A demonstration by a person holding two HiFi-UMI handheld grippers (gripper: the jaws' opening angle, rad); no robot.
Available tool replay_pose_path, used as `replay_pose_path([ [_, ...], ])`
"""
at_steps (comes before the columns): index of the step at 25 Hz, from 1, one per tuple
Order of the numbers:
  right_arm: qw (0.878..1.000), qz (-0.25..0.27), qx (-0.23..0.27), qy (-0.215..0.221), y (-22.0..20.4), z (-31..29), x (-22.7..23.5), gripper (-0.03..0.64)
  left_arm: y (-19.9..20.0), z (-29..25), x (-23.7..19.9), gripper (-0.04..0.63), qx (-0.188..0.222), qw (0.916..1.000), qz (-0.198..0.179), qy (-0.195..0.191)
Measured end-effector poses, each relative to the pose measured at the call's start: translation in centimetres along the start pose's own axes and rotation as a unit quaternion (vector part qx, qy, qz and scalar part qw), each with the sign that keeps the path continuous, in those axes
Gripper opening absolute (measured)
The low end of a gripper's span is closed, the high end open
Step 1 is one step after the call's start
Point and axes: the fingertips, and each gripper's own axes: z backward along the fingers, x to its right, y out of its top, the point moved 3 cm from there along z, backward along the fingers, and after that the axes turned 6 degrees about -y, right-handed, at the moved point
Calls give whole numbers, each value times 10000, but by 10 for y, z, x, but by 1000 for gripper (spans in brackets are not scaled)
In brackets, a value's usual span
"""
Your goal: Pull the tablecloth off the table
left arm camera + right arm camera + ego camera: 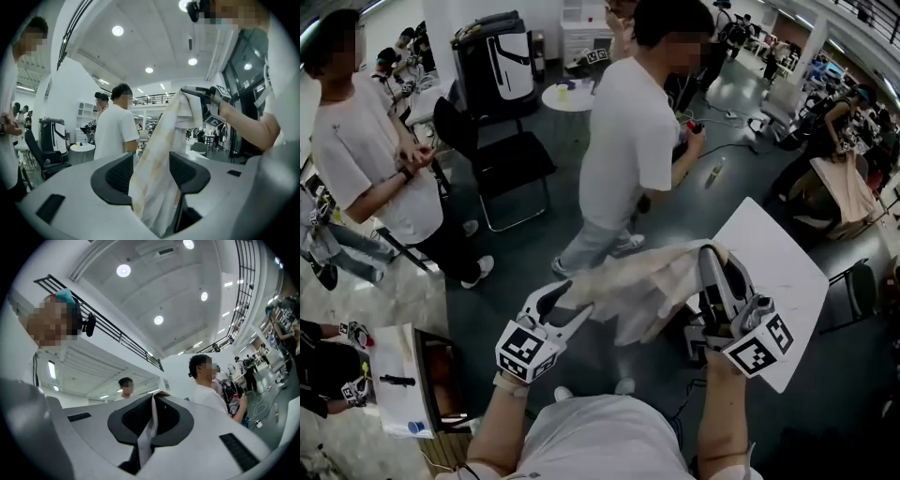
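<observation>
The right tool (152,401) is clamped shut on a thin fold of the tablecloth (647,286). The left tool (151,171) stands open, with the tablecloth hanging loosely between its jaws. Only the head view shows the white counter (787,281) at the right, with the tablecloth bunched in the air just left of it.

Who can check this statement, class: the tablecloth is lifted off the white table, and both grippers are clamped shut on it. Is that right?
Not quite. Only the right gripper is clamped shut on the tablecloth. The left gripper has its jaws apart, with the cloth hanging loose between them, as the left gripper view shows. The cloth is indeed lifted off the white table.
</observation>
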Motion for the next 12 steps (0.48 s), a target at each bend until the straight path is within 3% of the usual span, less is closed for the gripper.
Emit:
replay_pose_path([
  [6,9937,584,529,-793,48,51,14,28,41,-30,-1,222,353,9978,-225,-517],
  [12,9766,1227,647,-1645,68,93,26,28,87,-72,19,222,614,9906,-523,-1105],
])
